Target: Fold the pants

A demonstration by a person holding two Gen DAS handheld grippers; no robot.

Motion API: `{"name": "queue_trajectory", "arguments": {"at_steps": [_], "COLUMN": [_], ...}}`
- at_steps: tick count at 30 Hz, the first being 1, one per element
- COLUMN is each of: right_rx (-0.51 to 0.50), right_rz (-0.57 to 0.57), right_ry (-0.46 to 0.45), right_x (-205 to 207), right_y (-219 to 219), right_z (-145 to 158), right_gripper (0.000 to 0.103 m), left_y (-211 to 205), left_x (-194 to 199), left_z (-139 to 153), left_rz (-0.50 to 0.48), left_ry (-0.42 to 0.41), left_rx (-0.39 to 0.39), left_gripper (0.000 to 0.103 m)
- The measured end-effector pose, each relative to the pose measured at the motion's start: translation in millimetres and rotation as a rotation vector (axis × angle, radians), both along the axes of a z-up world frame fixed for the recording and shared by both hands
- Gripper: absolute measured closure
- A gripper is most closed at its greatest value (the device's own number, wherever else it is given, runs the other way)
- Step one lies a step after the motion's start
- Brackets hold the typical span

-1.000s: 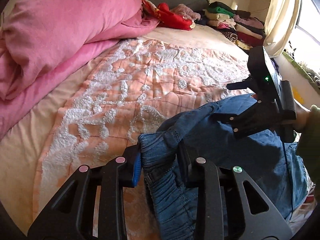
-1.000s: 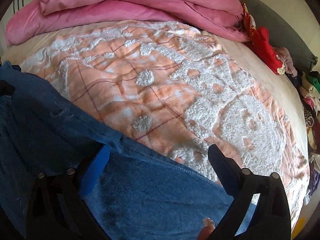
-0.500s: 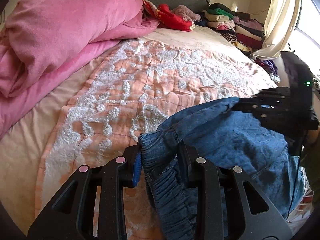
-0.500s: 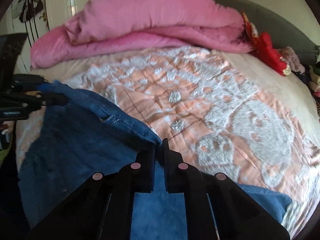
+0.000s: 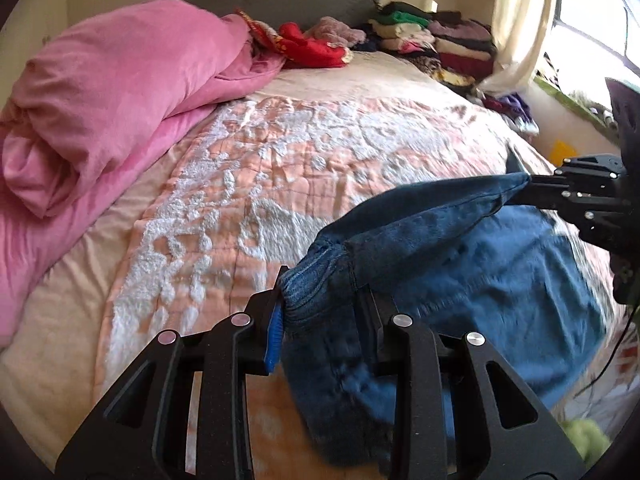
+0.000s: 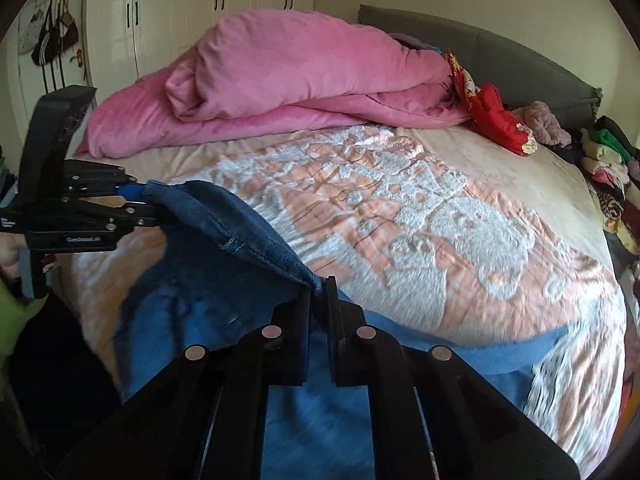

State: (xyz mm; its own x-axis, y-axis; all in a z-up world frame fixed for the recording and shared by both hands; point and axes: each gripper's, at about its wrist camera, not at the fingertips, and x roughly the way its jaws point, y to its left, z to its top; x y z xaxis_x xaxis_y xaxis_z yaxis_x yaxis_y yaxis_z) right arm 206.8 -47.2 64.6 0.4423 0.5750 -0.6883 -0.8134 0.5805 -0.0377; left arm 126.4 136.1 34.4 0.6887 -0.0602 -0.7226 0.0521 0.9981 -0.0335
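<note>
Gripping the blue pants (image 5: 460, 248), both grippers' fingers (image 5: 274, 328) (image 6: 298, 320) clamp its top edge.

Home bedroom. Large bed (image 6: 500, 152) with grey padded headboard (image 6: 520, 64), covered by a peach-and-white tufted bedspread (image 6: 420, 216). Bulky pink duvet (image 6: 300, 68) heaped along one side near the head. Stacks of folded clothes (image 5: 436, 40) piled at the far corner of the bed, a red garment (image 5: 312, 46) beside them. White built-in wardrobe doors (image 6: 216, 4) behind the bed; bags hanging on a door (image 6: 52, 36). Cream curtain (image 5: 520, 20) beside a bright window (image 5: 600, 12). Daylight.
</note>
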Motion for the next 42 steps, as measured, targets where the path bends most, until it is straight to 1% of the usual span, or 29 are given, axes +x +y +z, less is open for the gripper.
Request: {"name": "queue_trajectory", "arguments": {"at_steps": [4, 10, 12, 19, 23, 29, 32, 35, 39, 41, 42], "right_rx": [0.009, 0.019, 0.028, 0.024, 0.014, -0.012, -0.029, -0.037, -0.029, -0.024, -0.027], "right_rz": [-0.005, -0.023, -0.028, -0.006, 0.003, 0.001, -0.011, 0.001, -0.004, -0.007, -0.006], "right_ry": [0.005, 0.036, 0.052, 0.049, 0.059, 0.098, 0.108, 0.095, 0.103, 0.116, 0.116], "right_x": [-37, -84, -95, -129, -141, -153, -155, -157, -155, -154, -155], "right_y": [-14, -30, -32, -31, -32, -25, -19, -13, -14, -15, -15], "right_z": [-7, -22, -26, -37, -45, -70, -80, -84, -86, -87, -87], "right_gripper": [0.097, 0.097, 0.097, 0.097, 0.097, 0.097, 0.097, 0.097, 0.097, 0.094, 0.094], "left_y": [-8, -17, -20, -23, -24, -22, -19, -15, -9, -6, -5], "left_x": [-21, -45, -53, -72, -78, -79, -84, -92, -102, -110, -117], "left_z": [-5, -15, -19, -33, -38, -50, -52, -52, -52, -49, -44], "left_rz": [-0.044, -0.078, -0.079, -0.065, -0.054, -0.023, -0.017, -0.005, 0.008, 0.024, 0.037], "left_ry": [0.019, 0.033, 0.038, 0.061, 0.068, 0.099, 0.110, 0.118, 0.128, 0.134, 0.121], "left_rx": [0.027, 0.032, 0.044, 0.052, 0.052, 0.043, 0.034, 0.021, 0.020, 0.017, 0.008], "left_gripper": [0.080, 0.079, 0.079, 0.078, 0.077, 0.073, 0.073, 0.073, 0.073, 0.073, 0.073]}}
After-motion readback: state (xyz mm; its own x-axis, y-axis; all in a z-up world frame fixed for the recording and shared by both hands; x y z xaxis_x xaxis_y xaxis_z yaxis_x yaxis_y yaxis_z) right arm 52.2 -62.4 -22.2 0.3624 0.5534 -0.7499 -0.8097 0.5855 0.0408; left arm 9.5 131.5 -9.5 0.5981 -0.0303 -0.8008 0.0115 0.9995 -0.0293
